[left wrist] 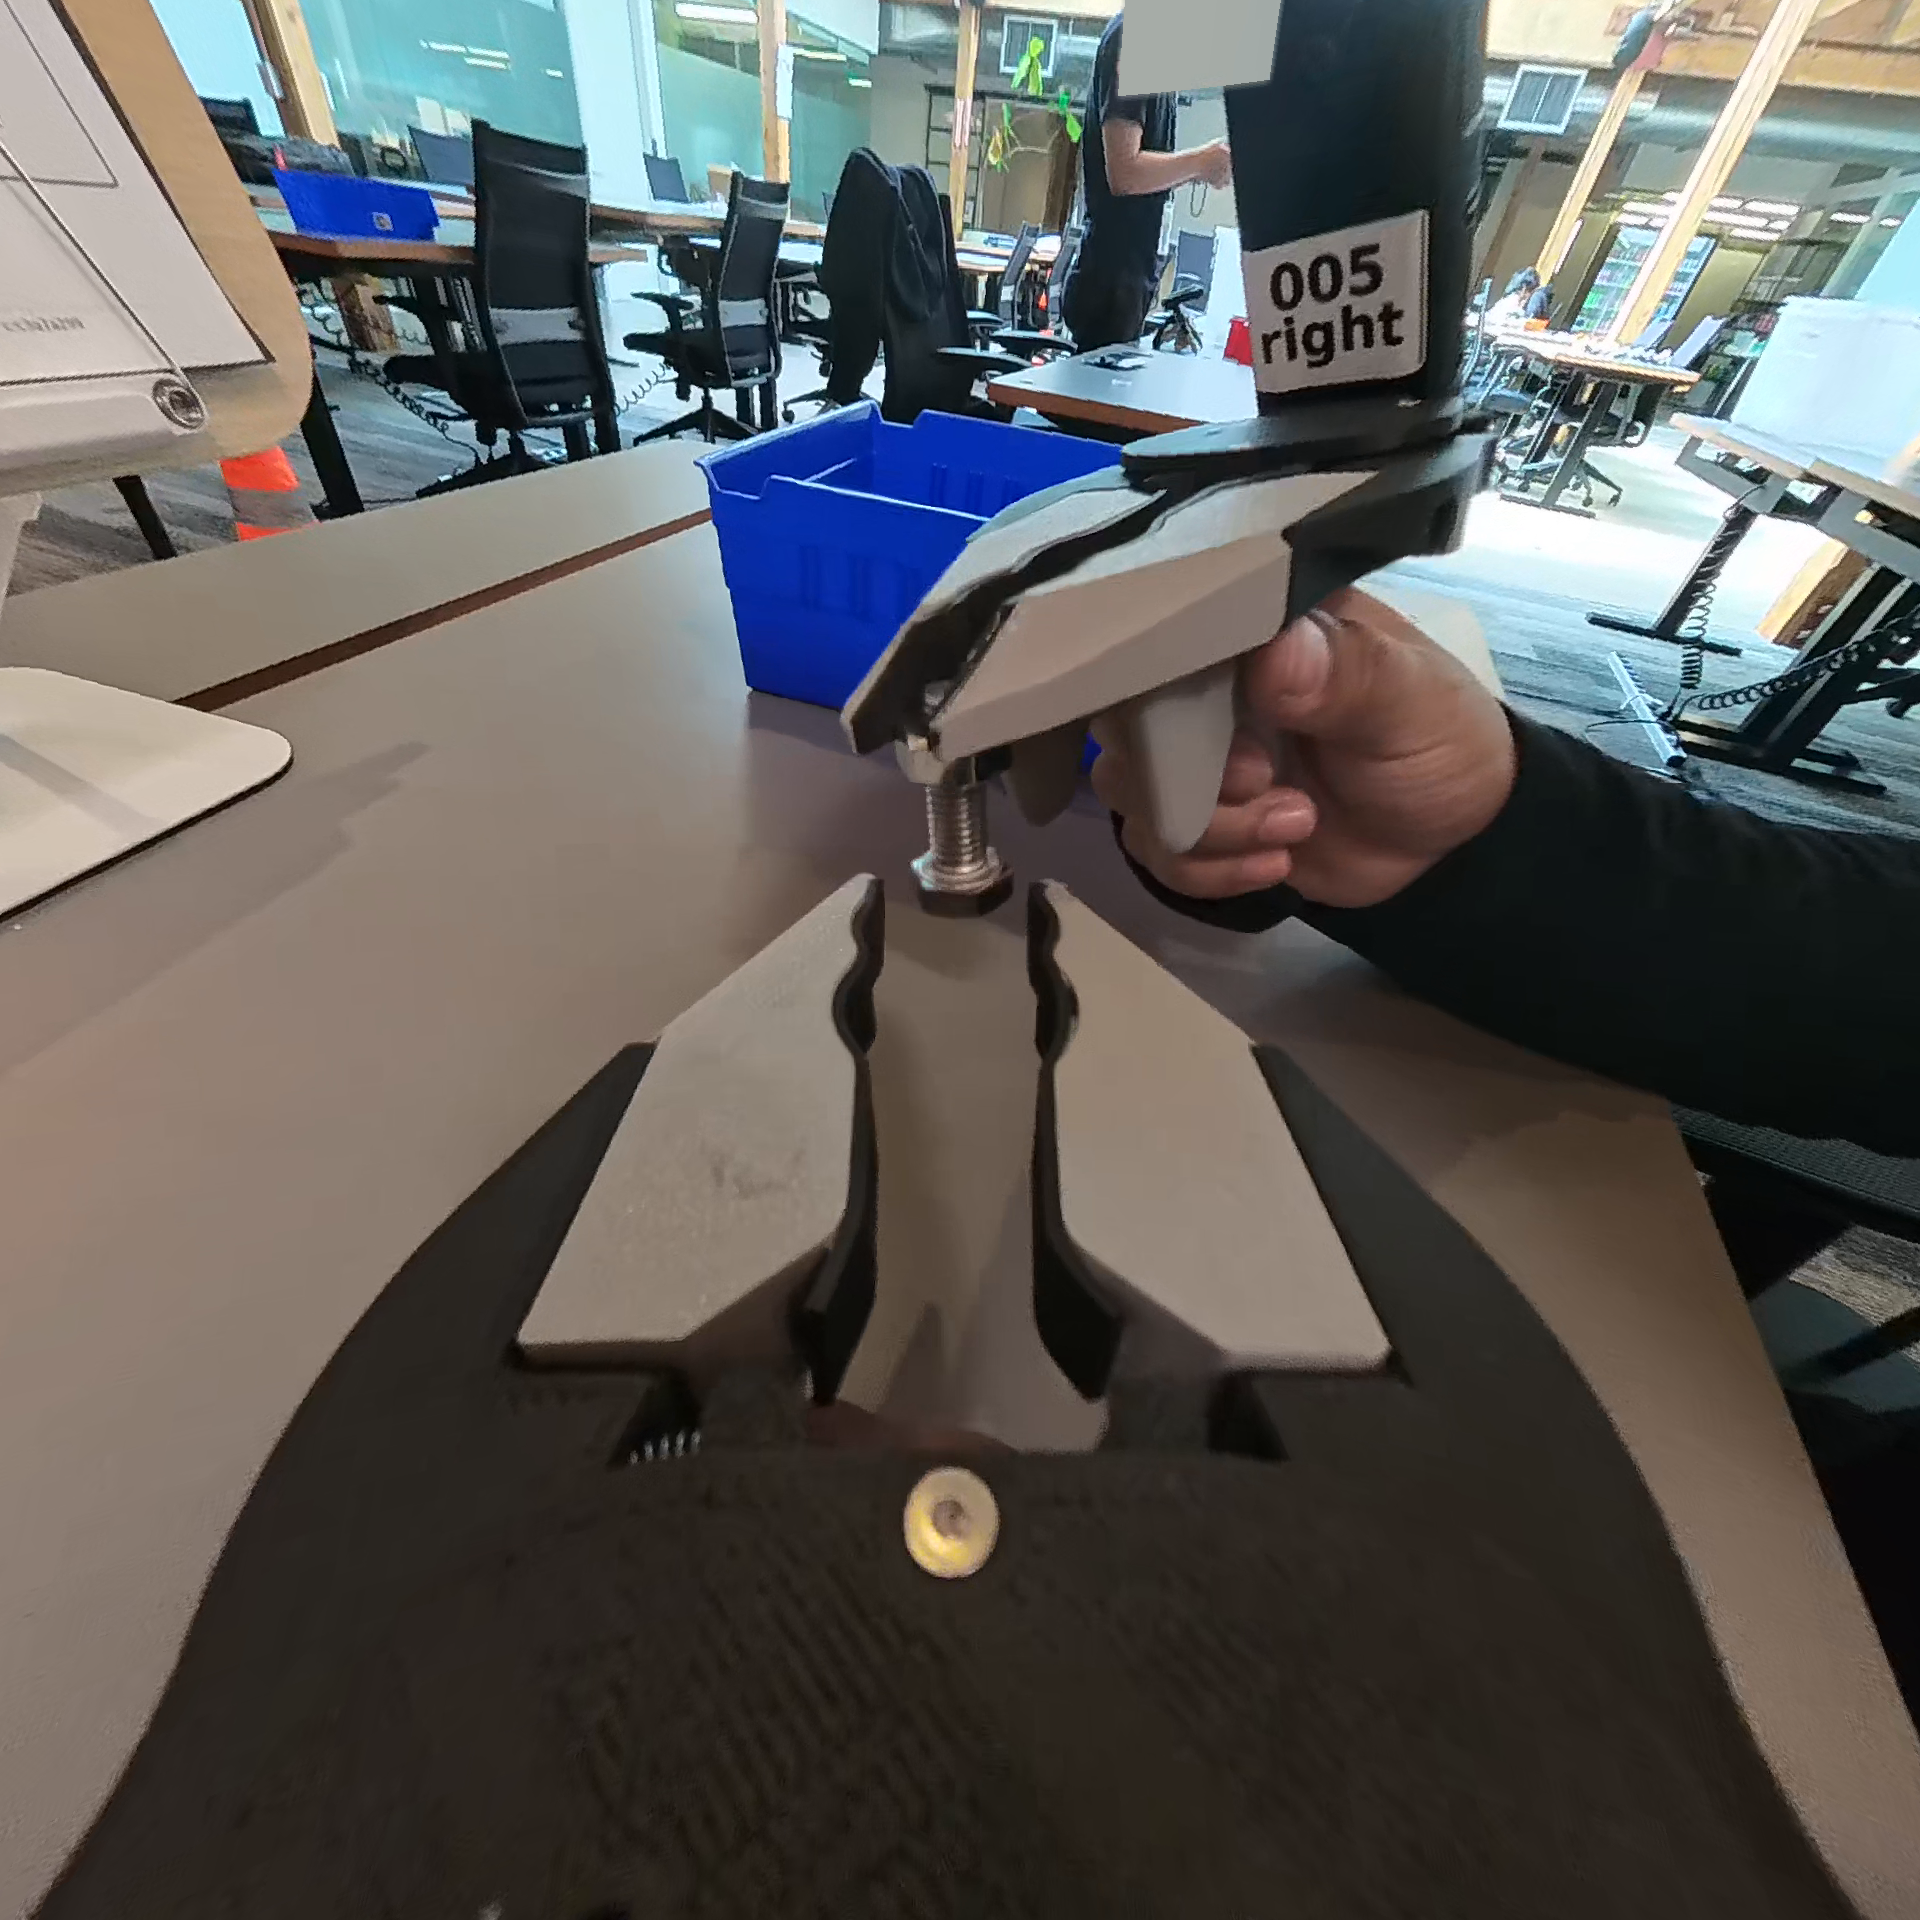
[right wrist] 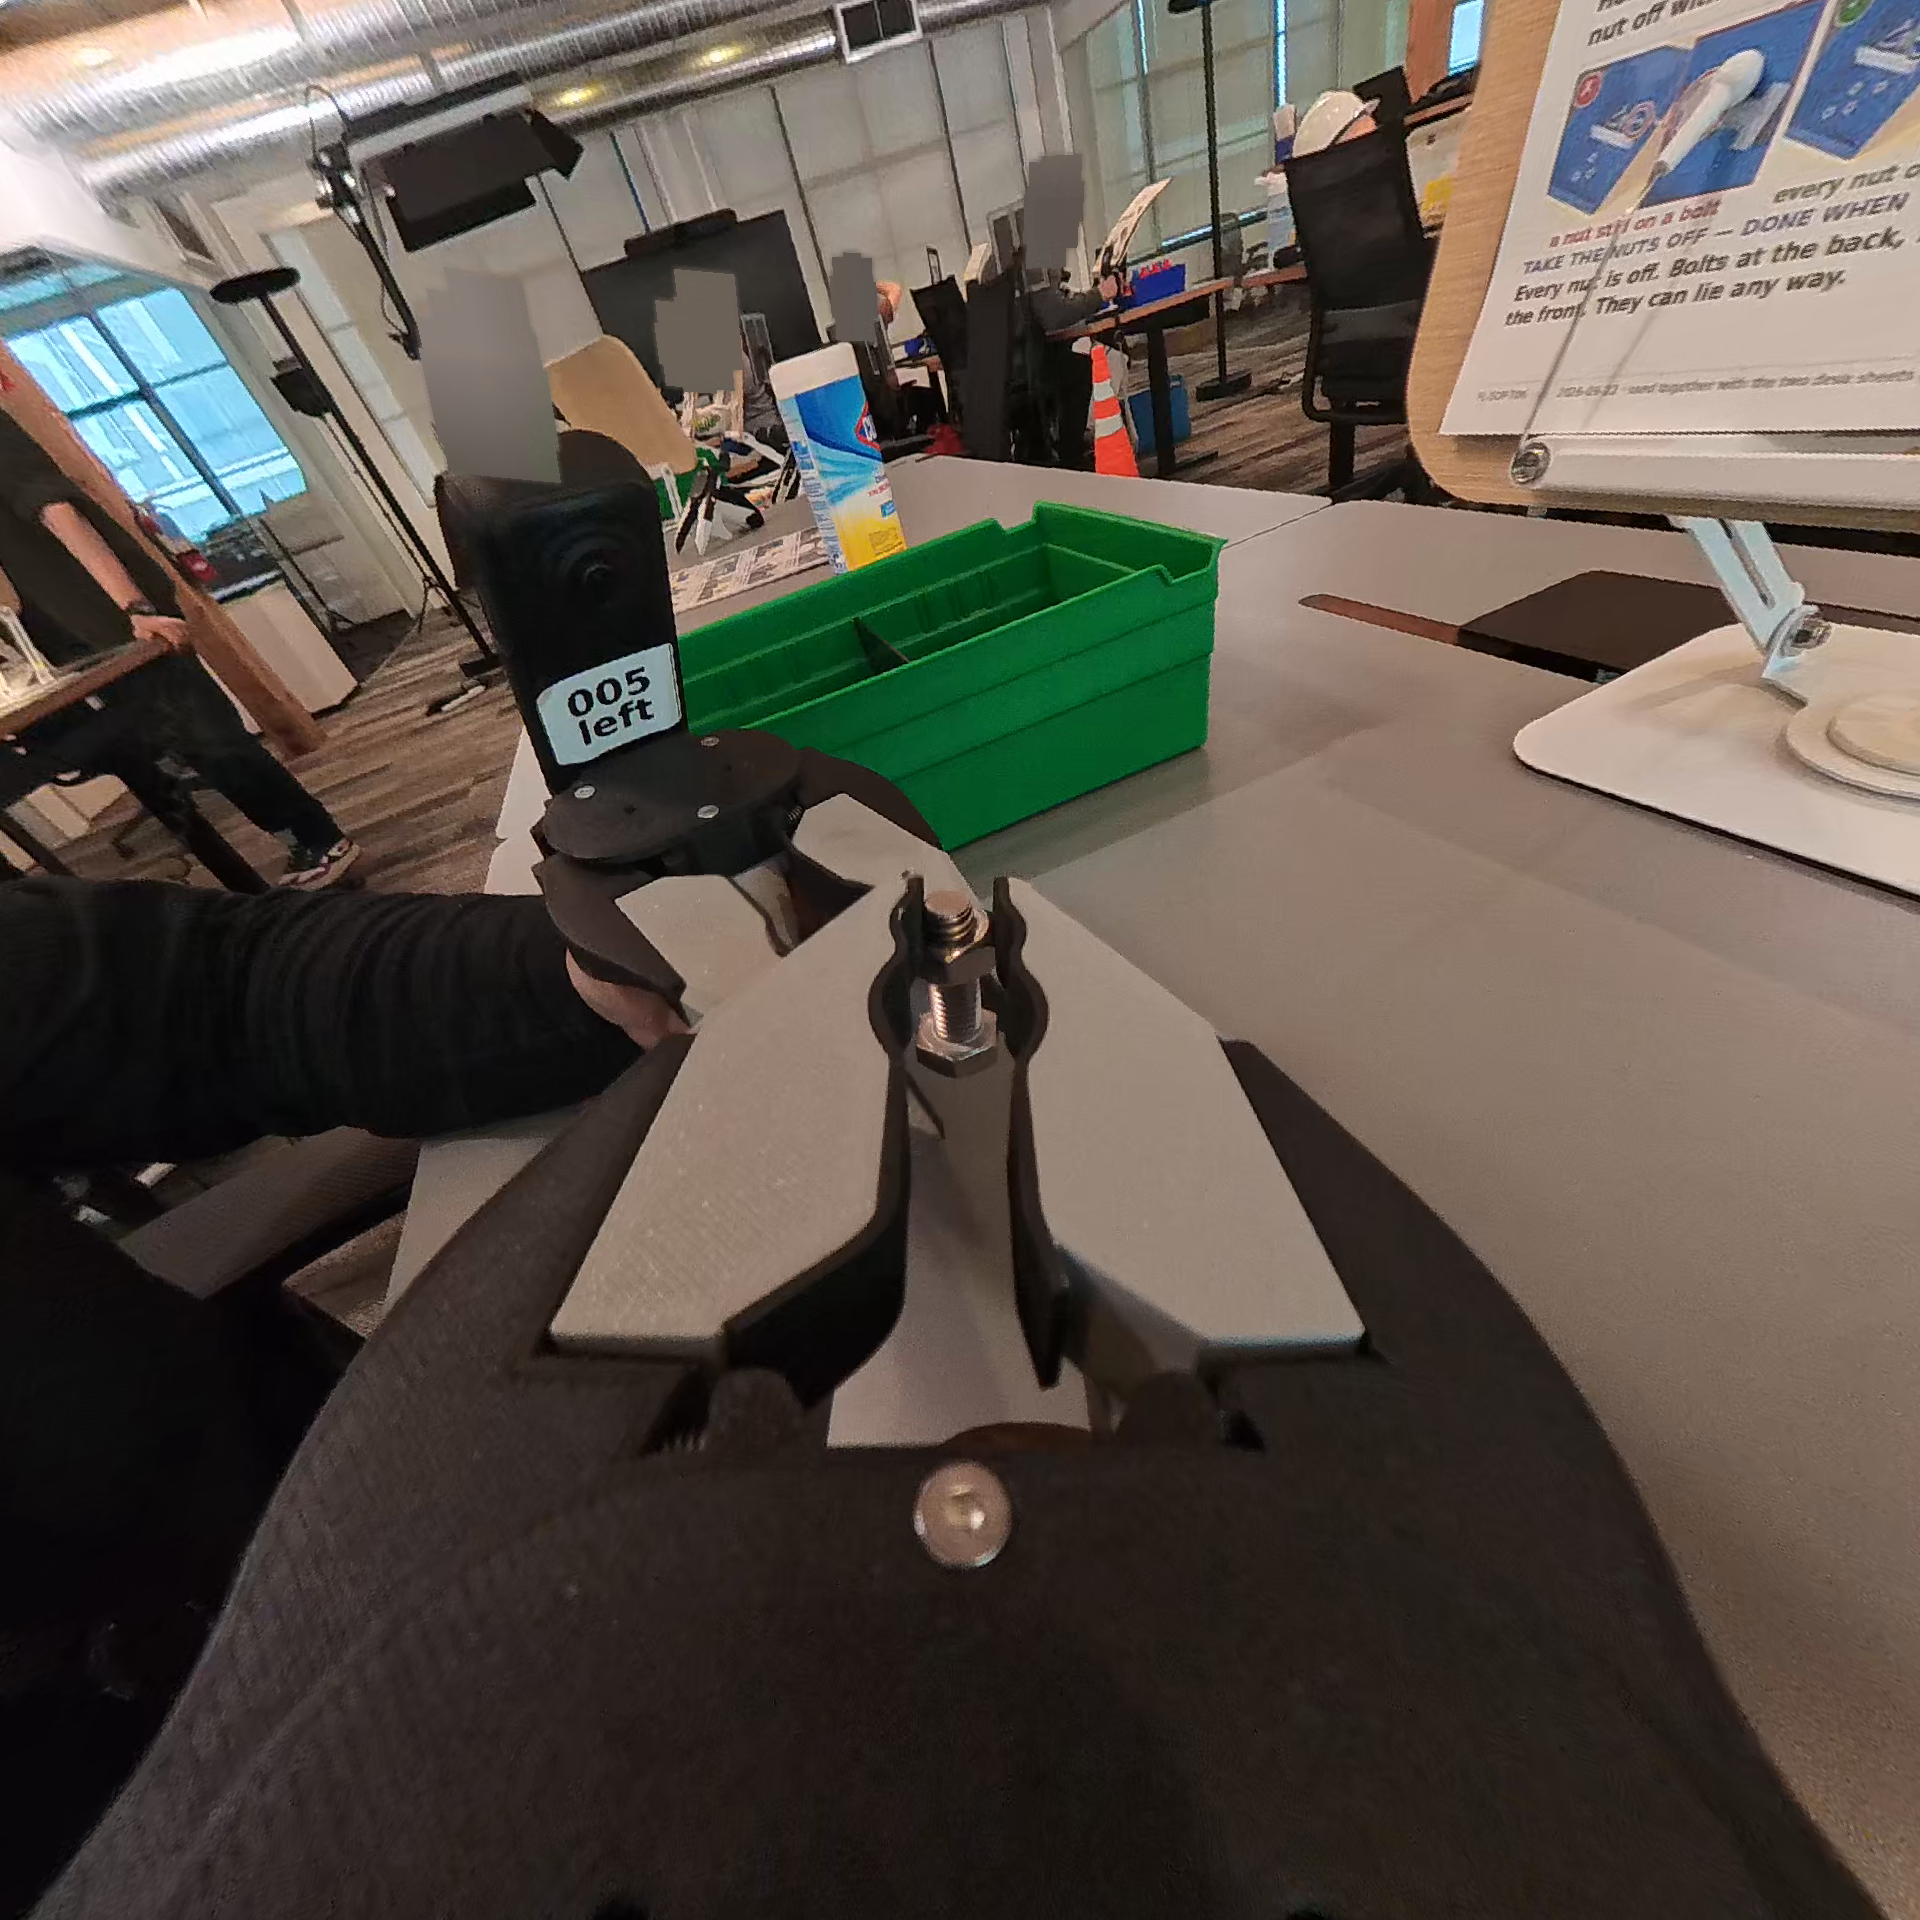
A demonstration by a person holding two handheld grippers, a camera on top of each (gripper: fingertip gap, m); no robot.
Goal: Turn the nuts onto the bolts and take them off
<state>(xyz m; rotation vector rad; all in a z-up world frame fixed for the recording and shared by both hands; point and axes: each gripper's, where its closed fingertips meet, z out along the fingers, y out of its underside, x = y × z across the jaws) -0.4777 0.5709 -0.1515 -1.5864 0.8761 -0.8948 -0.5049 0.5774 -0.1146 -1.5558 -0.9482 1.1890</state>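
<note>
Right wrist view shows the right gripper (right wrist: pixel 951 966) closed on a steel bolt (right wrist: pixel 951 997), its jaws pinching the hex head at the near end while the threaded shank points away, with a nut (right wrist: pixel 951 968) sitting partway along the thread. From the left wrist view the same bolt (left wrist: pixel 954 821) hangs nearly upright under the right gripper (left wrist: pixel 940 743), the nut (left wrist: pixel 956 878) at its lower end just above the grey tabletop (left wrist: pixel 468 831). The left gripper (left wrist: pixel 951 904) hovers just short of the nut, jaws spread wide and empty. A blue bin (left wrist: pixel 831 561) stands behind; a green bin (right wrist: pixel 977 665) lies farther off.

This looks like the turning step, though whether on or off cannot be told. Next, the left gripper would need to slide forward around the nut's flats, close squarely, then twist while the right holds the bolt steady.
</note>
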